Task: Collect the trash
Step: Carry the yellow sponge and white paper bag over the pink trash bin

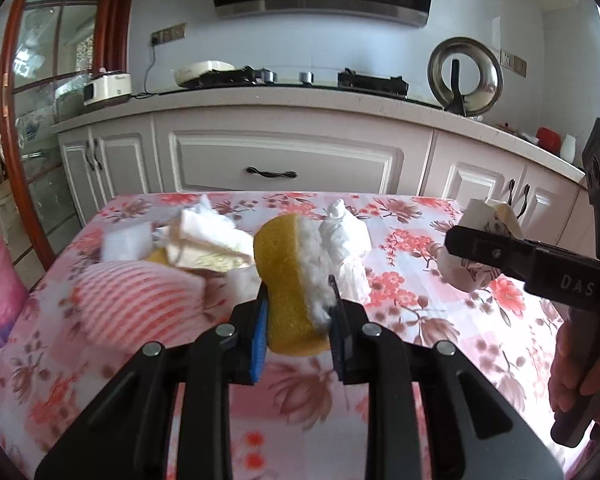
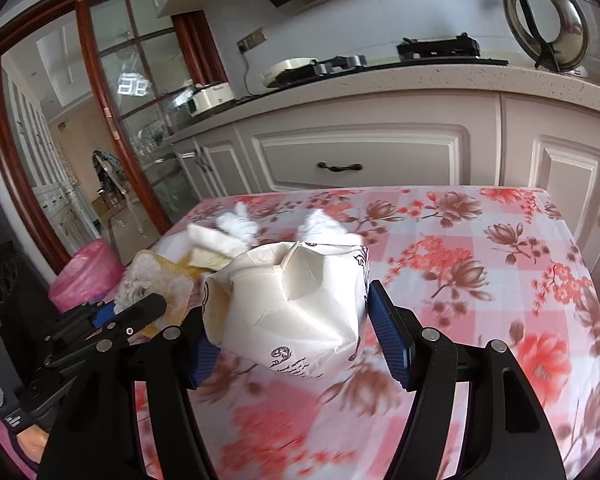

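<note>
The yellow foam sponge with a frayed white pad [image 1: 296,280], at centre frame in the left wrist view, is clamped between the narrow jaws of the left gripper [image 1: 298,320] above the pink floral tablecloth [image 1: 440,320]. The crumpled white paper carton with black print [image 2: 292,304], centre frame in the right wrist view, sits gripped in the wide-set right gripper [image 2: 288,328]. Keep both grips firm and carry each item clear of the remaining paper scraps [image 1: 204,236] toward the pink-lined bin [image 2: 88,276] at left.

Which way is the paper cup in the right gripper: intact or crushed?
Crushed. The paper cup has a folded-in rim and creased walls, clamped between the right gripper pads.
</note>
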Available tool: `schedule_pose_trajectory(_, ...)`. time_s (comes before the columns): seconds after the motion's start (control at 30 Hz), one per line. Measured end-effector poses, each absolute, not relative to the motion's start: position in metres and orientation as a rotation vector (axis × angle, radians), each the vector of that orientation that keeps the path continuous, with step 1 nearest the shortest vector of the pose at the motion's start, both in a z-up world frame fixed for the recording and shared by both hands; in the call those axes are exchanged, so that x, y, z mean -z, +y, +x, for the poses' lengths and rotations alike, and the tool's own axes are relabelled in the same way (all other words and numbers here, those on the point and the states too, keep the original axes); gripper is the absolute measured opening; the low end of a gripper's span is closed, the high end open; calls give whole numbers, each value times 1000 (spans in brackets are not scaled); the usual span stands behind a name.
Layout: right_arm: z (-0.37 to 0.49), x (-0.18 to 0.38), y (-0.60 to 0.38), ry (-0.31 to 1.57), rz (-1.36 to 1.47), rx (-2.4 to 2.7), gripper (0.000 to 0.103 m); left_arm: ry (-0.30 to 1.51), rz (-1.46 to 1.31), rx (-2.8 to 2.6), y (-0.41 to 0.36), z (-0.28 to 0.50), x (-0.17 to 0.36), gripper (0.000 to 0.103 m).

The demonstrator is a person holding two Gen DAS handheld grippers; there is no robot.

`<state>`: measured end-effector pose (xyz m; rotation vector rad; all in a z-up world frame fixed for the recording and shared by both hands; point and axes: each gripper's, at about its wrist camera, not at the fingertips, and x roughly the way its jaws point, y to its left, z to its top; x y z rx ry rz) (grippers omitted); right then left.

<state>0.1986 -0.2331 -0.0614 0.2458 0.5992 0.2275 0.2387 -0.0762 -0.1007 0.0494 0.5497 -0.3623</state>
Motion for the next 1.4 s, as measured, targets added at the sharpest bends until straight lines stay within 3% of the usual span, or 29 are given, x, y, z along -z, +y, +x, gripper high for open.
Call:
schedule_pose_trajectory(0.83,103,2,-86,518,17,-414,64,445,-40,243,64,105,44,25)
schedule_pose_trajectory(1.4,146,-4,22,536,-64,-626,64,434,-118,91,156,92,35,25)
